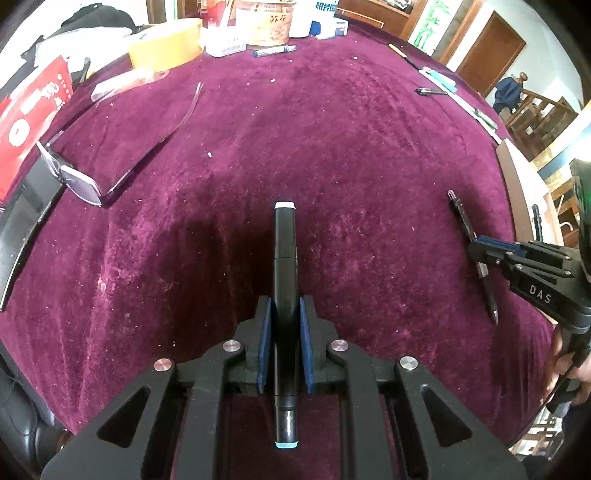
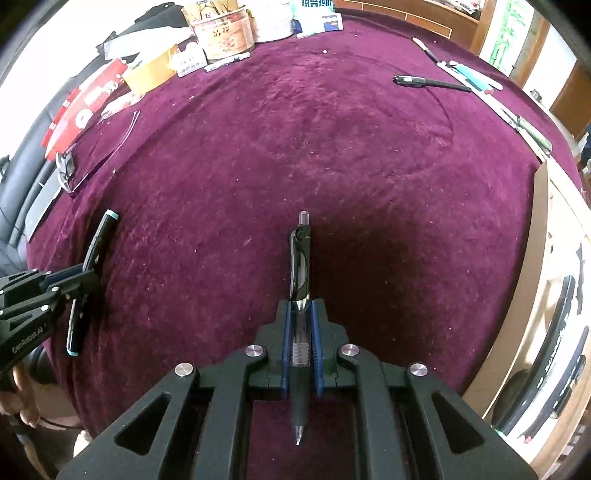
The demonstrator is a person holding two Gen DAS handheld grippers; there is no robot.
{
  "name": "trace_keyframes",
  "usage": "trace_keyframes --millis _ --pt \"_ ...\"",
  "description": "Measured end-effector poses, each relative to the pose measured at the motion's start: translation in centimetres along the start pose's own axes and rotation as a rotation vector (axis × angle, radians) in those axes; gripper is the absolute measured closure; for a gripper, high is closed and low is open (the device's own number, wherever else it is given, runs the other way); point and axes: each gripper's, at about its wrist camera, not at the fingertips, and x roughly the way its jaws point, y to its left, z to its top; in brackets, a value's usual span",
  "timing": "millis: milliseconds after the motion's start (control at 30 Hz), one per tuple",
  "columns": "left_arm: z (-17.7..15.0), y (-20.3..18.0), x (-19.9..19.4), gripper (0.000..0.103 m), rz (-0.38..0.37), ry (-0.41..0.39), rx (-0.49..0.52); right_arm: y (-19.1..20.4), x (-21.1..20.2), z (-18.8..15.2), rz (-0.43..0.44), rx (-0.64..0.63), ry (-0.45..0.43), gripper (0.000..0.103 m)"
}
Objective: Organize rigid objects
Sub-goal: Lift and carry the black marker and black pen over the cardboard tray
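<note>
My left gripper [image 1: 284, 306] is shut on a thick black marker [image 1: 284, 243] with a white far cap and a pale blue near end; the marker runs lengthwise between the blue pads. In the right wrist view that left gripper [image 2: 86, 275] and its marker [image 2: 96, 243] show at the left edge. My right gripper [image 2: 301, 308] is shut on a black click pen [image 2: 301, 258] with a clear barrel, its tip pointing back toward the camera. In the left wrist view the right gripper [image 1: 476, 247] grips that pen [image 1: 463, 221] near the table's right side.
A purple velvet cloth [image 1: 314, 147] covers the table. Glasses [image 1: 81, 177] lie at the left. Boxes, a round tin [image 1: 271, 22] and a blue marker [image 1: 275, 50] crowd the far edge. More pens [image 2: 428, 82] lie at the far right. A person's hand [image 1: 569, 362] holds the right gripper's handle.
</note>
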Motion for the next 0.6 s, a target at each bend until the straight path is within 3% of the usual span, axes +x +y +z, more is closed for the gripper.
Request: trace_keyframes --millis 233,367,600 --pt "-0.3 -1.6 0.0 0.091 0.088 -0.037 0.059 0.4 0.0 -0.1 -0.014 -0.029 -0.012 0.093" --pt "-1.3 -1.7 -1.3 0.09 0.034 -0.066 0.042 0.5 -0.4 -0.1 0.028 -0.015 -0.015 0.094" --pt "-2.3 0.2 -4.0 0.091 -0.004 -0.119 -0.039 4.4 -2.6 -0.3 0.139 -0.053 -0.043 0.094"
